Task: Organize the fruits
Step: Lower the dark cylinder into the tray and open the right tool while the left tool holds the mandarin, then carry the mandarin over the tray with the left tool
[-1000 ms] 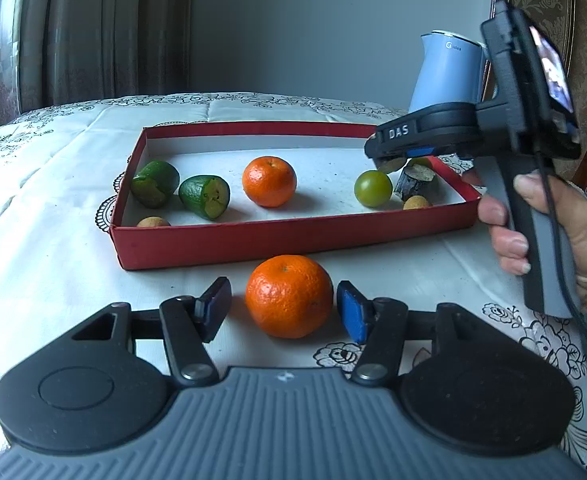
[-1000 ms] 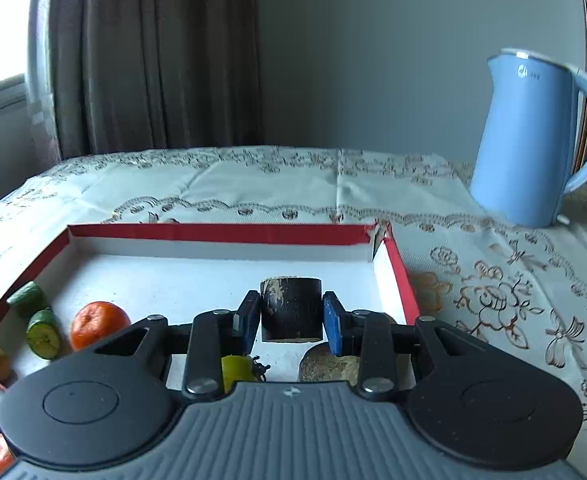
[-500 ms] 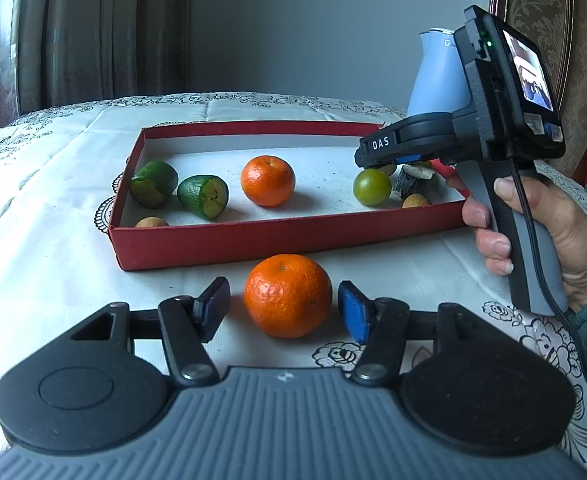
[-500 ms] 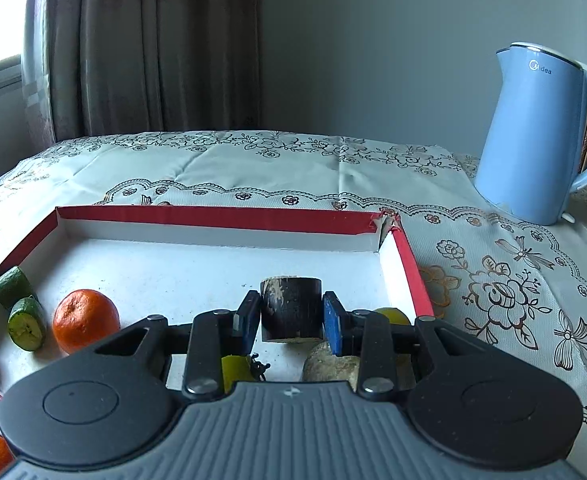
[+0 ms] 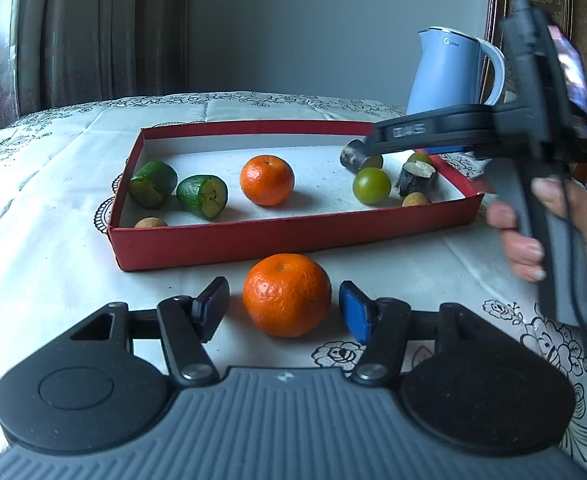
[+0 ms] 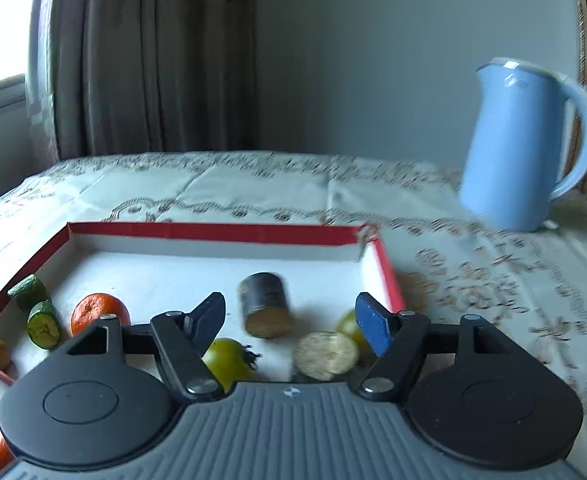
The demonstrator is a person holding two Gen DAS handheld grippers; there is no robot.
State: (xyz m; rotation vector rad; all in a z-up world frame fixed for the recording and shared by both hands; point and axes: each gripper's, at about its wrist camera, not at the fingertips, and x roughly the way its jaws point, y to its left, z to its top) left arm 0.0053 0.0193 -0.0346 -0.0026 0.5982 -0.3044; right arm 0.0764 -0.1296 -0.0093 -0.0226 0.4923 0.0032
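An orange sits on the tablecloth in front of the red box. My left gripper stands open around it, both pads a little clear of the peel. Over the box's right end, the jaws of my right gripper are opening. A dark cut cylinder piece is blurred between and just beyond its fingers, and neither pad touches it. The left wrist view shows that dark piece under the right gripper, which a hand holds.
Inside the box lie an orange, two green cut halves, a round green fruit, another dark cut piece and small brown fruits. A blue kettle stands behind the box at the right.
My right gripper's jaws have sprung apart and let go of the dark piece, which now drops blurred into the box. The left gripper and its orange have not moved.
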